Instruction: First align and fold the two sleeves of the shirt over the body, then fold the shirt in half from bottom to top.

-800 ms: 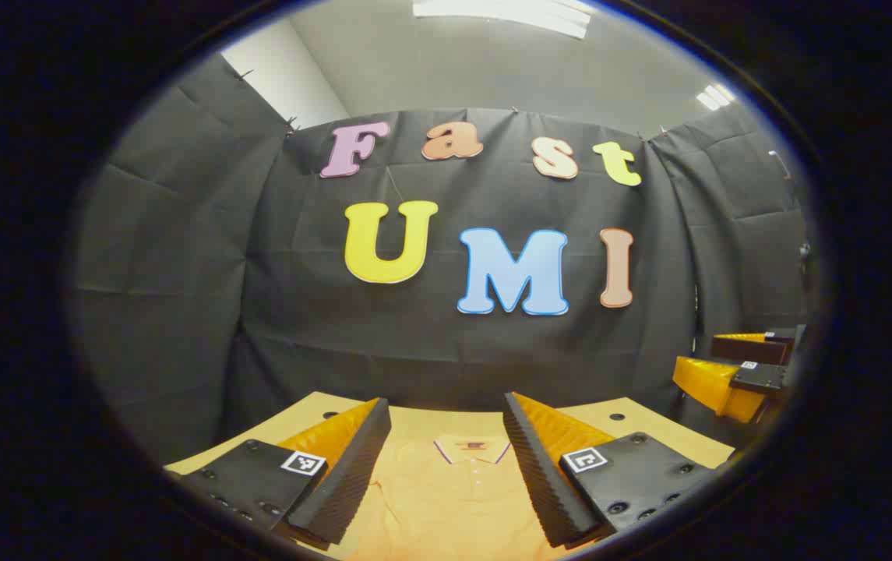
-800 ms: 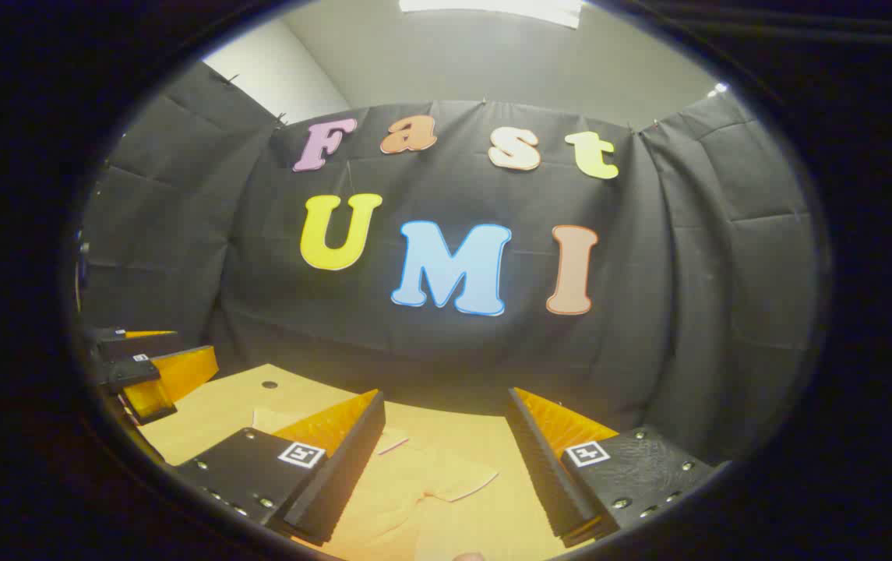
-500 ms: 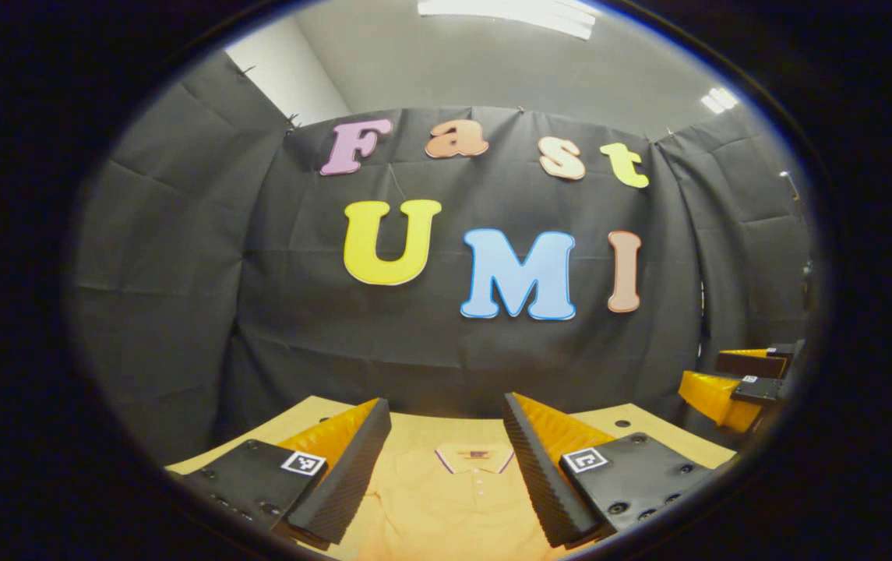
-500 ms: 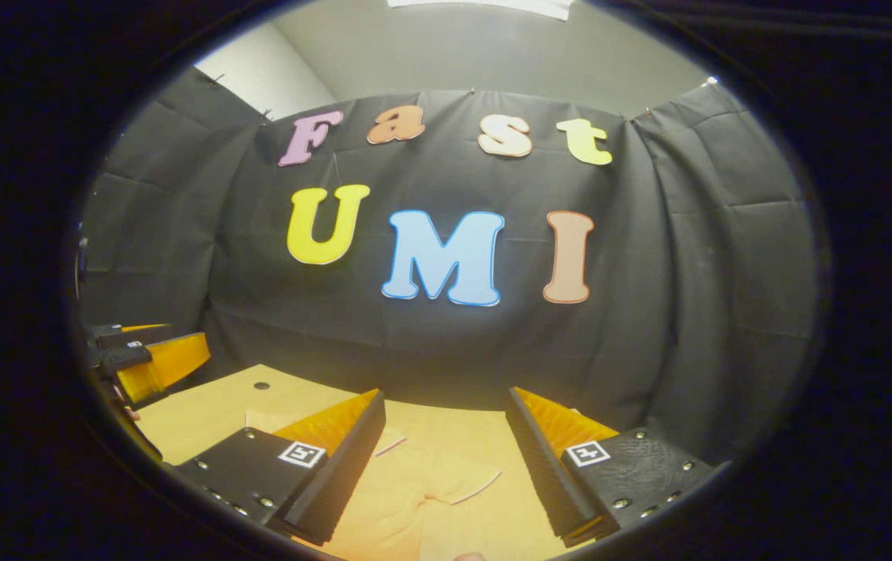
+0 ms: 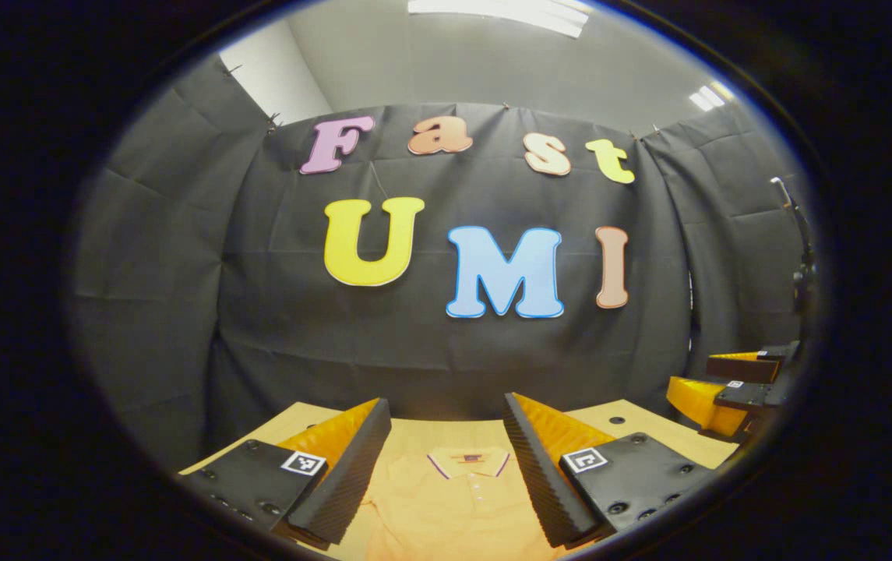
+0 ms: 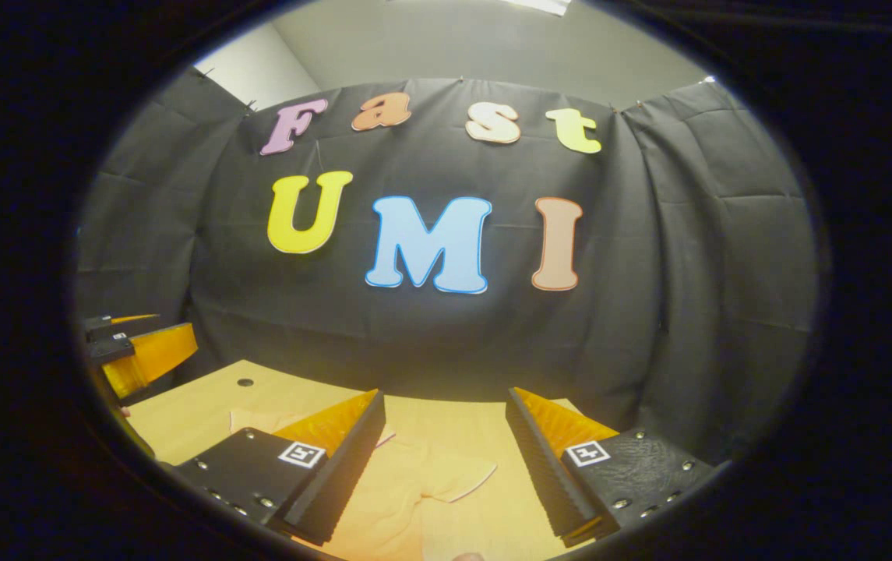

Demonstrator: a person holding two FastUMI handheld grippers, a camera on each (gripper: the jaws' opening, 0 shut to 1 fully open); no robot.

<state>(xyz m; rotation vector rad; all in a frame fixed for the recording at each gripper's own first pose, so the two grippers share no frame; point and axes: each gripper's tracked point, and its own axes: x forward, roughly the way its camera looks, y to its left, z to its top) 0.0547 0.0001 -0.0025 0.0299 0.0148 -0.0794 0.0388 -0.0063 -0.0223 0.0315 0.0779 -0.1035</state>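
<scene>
While tools gape, shirt (image 5: pixel 446 506) flat, sleeve (image 6: pixel 457 479) splayed

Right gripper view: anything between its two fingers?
The shirt's right sleeve, spread flat on the table, lies in the open gap of the right hand-held gripper, untouched.

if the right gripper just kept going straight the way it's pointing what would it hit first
Probably the booth's black cloth wall. The right gripper is open and points nearly level over the shirt and table, so it looks likely to pass above both, though depth is hard to judge.
</scene>
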